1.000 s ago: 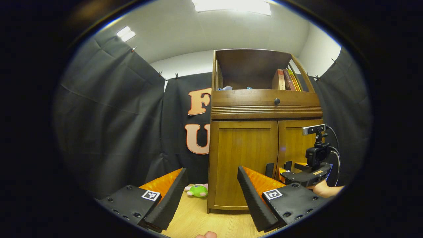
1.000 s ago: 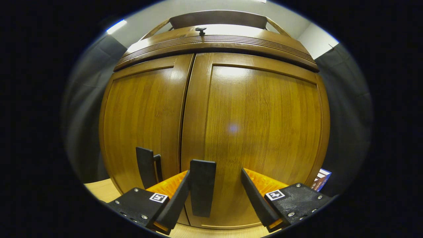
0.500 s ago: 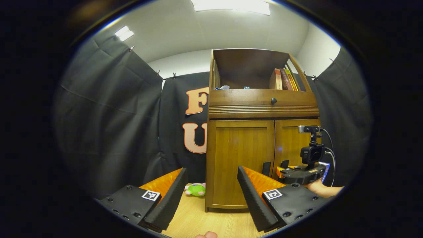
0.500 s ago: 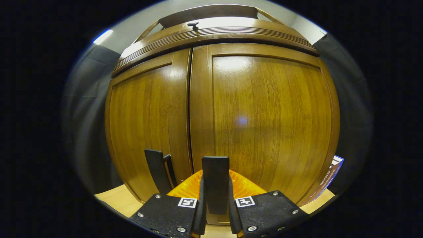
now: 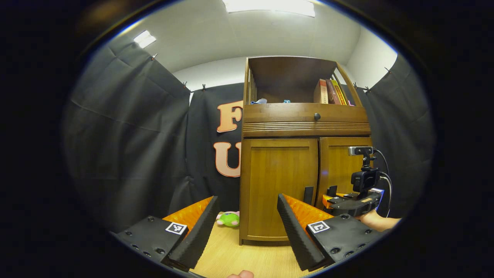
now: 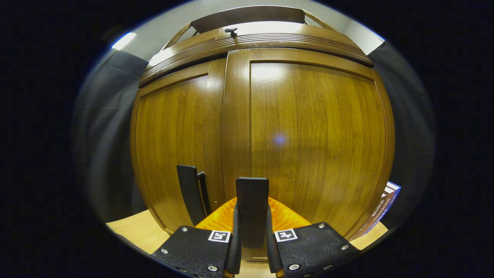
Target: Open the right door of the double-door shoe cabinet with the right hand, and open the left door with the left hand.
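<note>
In the left gripper view, my left gripper (image 5: 245, 227) was spread wide and held nothing. It was well apart from the brown wooden shoe cabinet (image 5: 305, 127) standing on the pale wood floor (image 5: 247, 260). The cabinet's flat wooden left door (image 5: 278, 189) was closed. A small green and pink soft toy (image 5: 228, 218) lay on the floor beside the cabinet. Some books (image 5: 328, 92) stood on the top shelf. I saw my right gripper (image 5: 332, 193) at the flat wooden right door (image 5: 339, 166).

In the right gripper view, my right gripper (image 6: 252, 227) was pinching the right door's flat black handle (image 6: 252, 210) between both fingers. The left door's black handle (image 6: 190, 192) stood just beside it.
</note>
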`<state>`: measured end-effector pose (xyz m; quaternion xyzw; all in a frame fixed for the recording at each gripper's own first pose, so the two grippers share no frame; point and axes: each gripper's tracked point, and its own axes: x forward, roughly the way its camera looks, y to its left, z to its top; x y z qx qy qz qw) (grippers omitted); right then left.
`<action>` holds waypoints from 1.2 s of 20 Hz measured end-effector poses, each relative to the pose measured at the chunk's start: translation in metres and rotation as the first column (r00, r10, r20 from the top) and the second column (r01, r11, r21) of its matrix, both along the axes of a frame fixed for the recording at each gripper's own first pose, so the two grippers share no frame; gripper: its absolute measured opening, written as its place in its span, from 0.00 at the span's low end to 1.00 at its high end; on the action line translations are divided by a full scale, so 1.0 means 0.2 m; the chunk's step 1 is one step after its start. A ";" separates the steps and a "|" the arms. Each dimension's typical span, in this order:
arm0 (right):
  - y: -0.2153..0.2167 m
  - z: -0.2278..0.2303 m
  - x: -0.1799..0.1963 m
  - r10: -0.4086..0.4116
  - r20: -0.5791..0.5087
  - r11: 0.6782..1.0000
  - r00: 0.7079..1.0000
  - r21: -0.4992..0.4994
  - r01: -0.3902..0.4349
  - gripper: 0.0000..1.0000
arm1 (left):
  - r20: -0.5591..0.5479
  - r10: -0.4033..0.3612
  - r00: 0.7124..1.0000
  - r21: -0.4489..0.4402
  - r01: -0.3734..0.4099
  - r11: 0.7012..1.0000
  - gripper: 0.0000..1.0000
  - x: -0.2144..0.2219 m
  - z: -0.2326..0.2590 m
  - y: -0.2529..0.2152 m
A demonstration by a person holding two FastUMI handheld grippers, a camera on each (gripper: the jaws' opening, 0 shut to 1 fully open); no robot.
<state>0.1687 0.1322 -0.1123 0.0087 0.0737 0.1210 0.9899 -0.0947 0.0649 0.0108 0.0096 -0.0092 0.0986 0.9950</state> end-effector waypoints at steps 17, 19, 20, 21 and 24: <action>-0.36 -0.02 -0.60 0.040 0.000 0.999 0.999 -0.005 -0.040 0.28 | -0.013 -0.141 0.990 -0.011 0.141 0.990 0.98 0.09 0.00 -0.47; -0.43 -0.03 -0.65 0.036 -0.009 0.999 0.999 0.000 -0.036 0.27 | -0.006 -0.161 0.987 -0.016 0.161 0.987 0.97 0.10 0.01 -0.54; -0.45 -0.03 -0.67 0.029 -0.011 1.000 1.000 0.010 -0.029 0.27 | -0.004 -0.171 0.985 -0.018 0.171 0.985 0.98 0.10 0.02 -0.57; -0.48 -0.03 -0.69 0.022 -0.010 1.000 1.000 0.018 -0.022 0.27 | -0.005 -0.181 0.983 -0.019 0.181 0.983 0.98 0.11 0.01 -0.61; -0.55 -0.05 -0.74 0.008 -0.029 1.000 1.000 -0.001 -0.008 0.26 | -0.005 -0.217 0.976 -0.028 0.217 0.976 0.98 0.12 0.01 -0.71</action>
